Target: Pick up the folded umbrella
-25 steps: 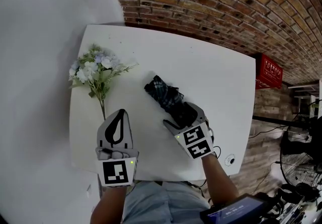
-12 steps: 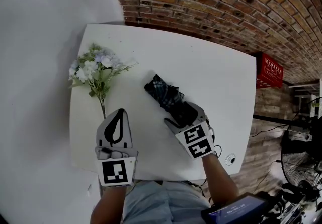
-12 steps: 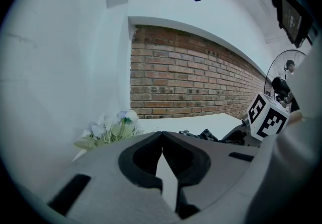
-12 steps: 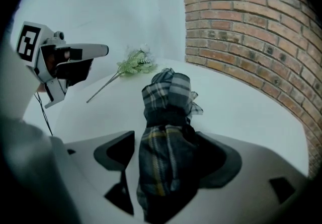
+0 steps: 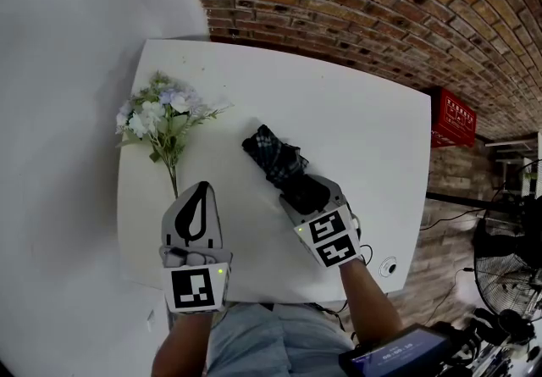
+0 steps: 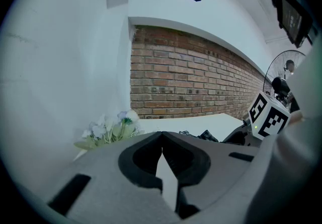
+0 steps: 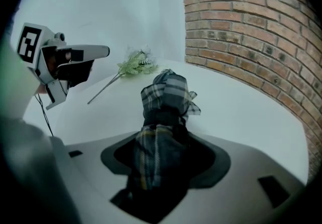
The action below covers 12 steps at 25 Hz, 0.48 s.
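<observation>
The folded umbrella (image 5: 269, 151), dark plaid cloth, lies slantwise on the white table (image 5: 364, 121) near its middle. My right gripper (image 5: 309, 193) is over its near end, pointing steeply down. In the right gripper view the umbrella (image 7: 166, 92) fills the gap between the jaws of the right gripper (image 7: 163, 135), which are closing and touch its cloth on both sides. My left gripper (image 5: 201, 187) hovers to the left of the umbrella, apart from it. The left gripper (image 6: 161, 135) is shut and has nothing in it.
A bunch of pale artificial flowers (image 5: 161, 117) lies at the table's left side, its stem reaching toward the left gripper. A brick wall runs behind the table. A red box (image 5: 457, 119) and a fan (image 5: 500, 257) stand off to the right.
The right gripper's jaws have drawn in around the umbrella's near end. Neither hand has shifted, and the umbrella still lies on the table.
</observation>
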Available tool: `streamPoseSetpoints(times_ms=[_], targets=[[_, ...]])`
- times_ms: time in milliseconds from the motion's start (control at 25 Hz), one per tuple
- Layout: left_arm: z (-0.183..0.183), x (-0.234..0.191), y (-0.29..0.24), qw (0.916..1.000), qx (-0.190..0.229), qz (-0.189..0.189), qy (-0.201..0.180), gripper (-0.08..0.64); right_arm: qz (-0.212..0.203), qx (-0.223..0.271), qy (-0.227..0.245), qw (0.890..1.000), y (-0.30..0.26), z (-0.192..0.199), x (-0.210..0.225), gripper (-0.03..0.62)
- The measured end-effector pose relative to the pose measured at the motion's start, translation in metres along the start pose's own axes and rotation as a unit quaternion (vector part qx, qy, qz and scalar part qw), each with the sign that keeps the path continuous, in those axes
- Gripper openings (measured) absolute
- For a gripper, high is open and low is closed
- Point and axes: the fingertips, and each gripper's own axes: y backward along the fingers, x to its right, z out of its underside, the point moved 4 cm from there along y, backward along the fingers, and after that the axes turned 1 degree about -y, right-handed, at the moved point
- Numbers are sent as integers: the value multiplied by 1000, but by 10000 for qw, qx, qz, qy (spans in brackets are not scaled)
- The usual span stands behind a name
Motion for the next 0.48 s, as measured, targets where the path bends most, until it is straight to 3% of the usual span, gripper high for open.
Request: streamPoseSetpoints(times_ms=[480], targets=[[-1,-3,5,10000,48,-9,19,8,81,-13,-133,9999,1,1,-5,206]])
